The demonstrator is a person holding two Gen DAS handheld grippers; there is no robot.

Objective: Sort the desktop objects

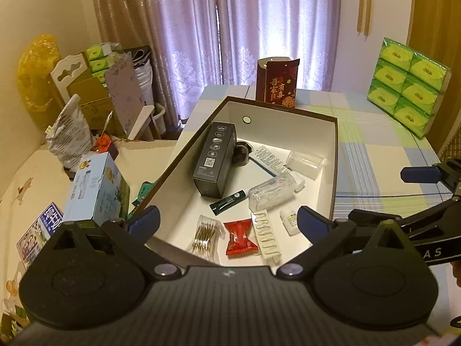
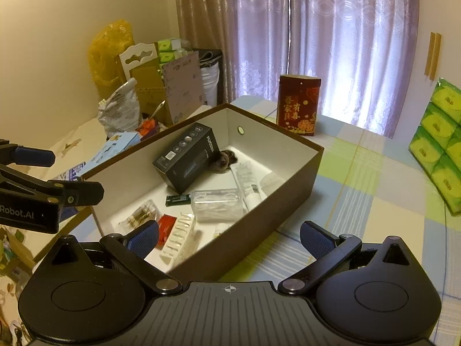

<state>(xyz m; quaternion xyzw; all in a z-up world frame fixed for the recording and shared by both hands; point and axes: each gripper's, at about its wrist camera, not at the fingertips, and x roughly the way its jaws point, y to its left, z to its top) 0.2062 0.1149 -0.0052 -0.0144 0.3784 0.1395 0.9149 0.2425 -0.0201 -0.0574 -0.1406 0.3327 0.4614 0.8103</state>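
Clutter lies loose in the brown cardboard box with a white inside (image 1: pixel 335 155), which sits on the pastel checked tablecloth (image 1: pixel 374 132). My left gripper (image 1: pixel 227 219) hangs over the box's near end, its blue-padded fingers spread wide and holding nothing. My right gripper (image 2: pixel 229 238) hovers over the box's near right corner, likewise spread and empty; its left finger covers part of the contents.

Inside, a tall black carton with round icons (image 1: pixel 214 160) lies along the left wall, and behind it sits a dark fuzzy lump (image 1: pixel 242 152) that I cannot identify. A white printed tube (image 1: pixel 269 160) lies beside a clear plastic case (image 1: pixel 305 163). Nearer me are a clear bottle lying on its side (image 1: pixel 272 191), a dark green stick-shaped tube (image 1: pixel 227 201), a packet of cotton swabs (image 1: pixel 206 235), a red wrapped sweet (image 1: pixel 240 238), a white ribbed plastic strip (image 1: pixel 266 236) and a small white bottle with a yellow label (image 1: pixel 291 219), whose right side my finger partly hides. The small print on all of them is too blurred to read.

Beyond the box a dark red container with gold characters (image 1: pixel 278 82) stands upright. A green multipack of tissues (image 1: pixel 407 86) leans at the table's right edge, cut off in the right wrist view.
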